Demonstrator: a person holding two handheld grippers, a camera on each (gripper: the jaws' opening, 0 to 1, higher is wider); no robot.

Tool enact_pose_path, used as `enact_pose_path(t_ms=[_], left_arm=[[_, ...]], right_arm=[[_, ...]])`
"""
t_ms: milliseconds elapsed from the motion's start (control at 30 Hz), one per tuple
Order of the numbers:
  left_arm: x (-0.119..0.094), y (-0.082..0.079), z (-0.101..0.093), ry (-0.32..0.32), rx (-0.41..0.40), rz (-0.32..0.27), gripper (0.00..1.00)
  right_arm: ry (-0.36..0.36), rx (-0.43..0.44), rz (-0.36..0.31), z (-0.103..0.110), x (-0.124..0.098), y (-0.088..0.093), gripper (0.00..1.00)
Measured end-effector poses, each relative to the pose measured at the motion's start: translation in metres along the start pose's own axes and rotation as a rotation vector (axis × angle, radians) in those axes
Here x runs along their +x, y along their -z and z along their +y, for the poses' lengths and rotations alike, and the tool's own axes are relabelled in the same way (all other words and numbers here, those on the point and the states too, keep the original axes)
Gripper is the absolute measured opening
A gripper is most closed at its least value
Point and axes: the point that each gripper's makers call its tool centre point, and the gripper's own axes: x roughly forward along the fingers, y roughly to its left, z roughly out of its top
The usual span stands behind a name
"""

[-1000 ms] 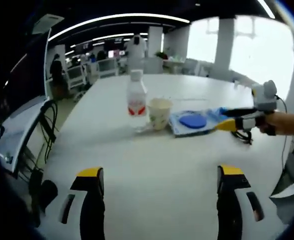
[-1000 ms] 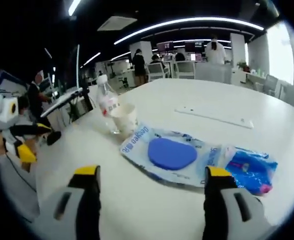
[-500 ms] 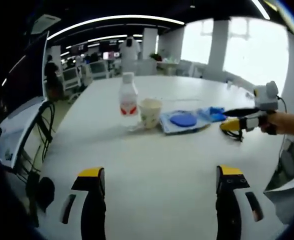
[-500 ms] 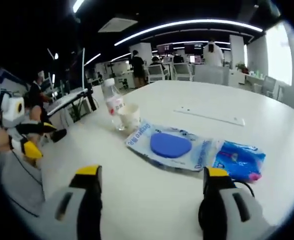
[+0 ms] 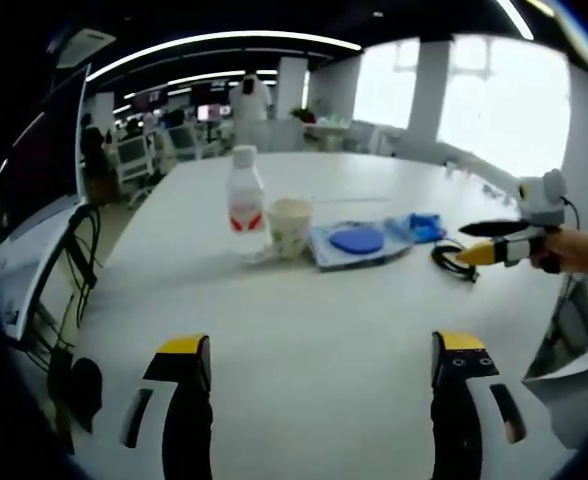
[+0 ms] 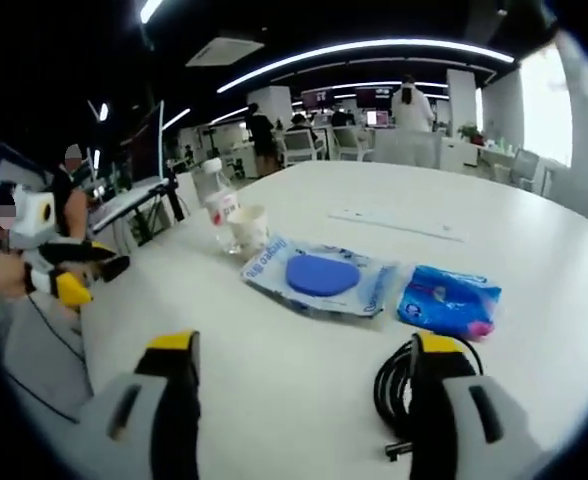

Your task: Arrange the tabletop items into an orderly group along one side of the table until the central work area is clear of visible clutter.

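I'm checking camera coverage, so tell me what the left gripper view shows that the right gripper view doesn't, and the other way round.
Left gripper view alone: the right gripper seen from outside, held in a hand at the table's right edge, and dark cables hanging off the left side.

Right gripper view alone: the left gripper seen from outside, and the printing on the clear packet.

Both: the white table, water bottle, paper cup, that packet with its blue disc, the blue pouch and the coiled black cable.
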Motion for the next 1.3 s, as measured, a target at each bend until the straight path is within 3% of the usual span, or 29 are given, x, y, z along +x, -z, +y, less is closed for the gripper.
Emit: enact_pose_path(t_ms=[367, 500, 833, 1300], left_arm=[[-0.001, 0.004, -0.001, 0.015, -0.005, -0.004, 0.86], [-0.004, 0.005, -0.002, 0.039, -0.007, -0.01, 0.86], [-0.015, 0.009, 0.007, 0.03, -0.006, -0.007, 0.85], [-0.023, 0.019, 0.009, 0.039, -0.013, 0.003, 0.86]], right_arm=[[0.094, 0.046, -0.008, -0.029, -0.048, 0.023, 0.88], [0.118, 0.063, -0.014, -0.035, -0.064, 0.031, 0.88], [0.154, 0.085, 0.006, -0.042, -0.095, 0.05, 0.87], [0.212, 0.171, 0.004, -0.047, -0.119, 0.077, 0.85]])
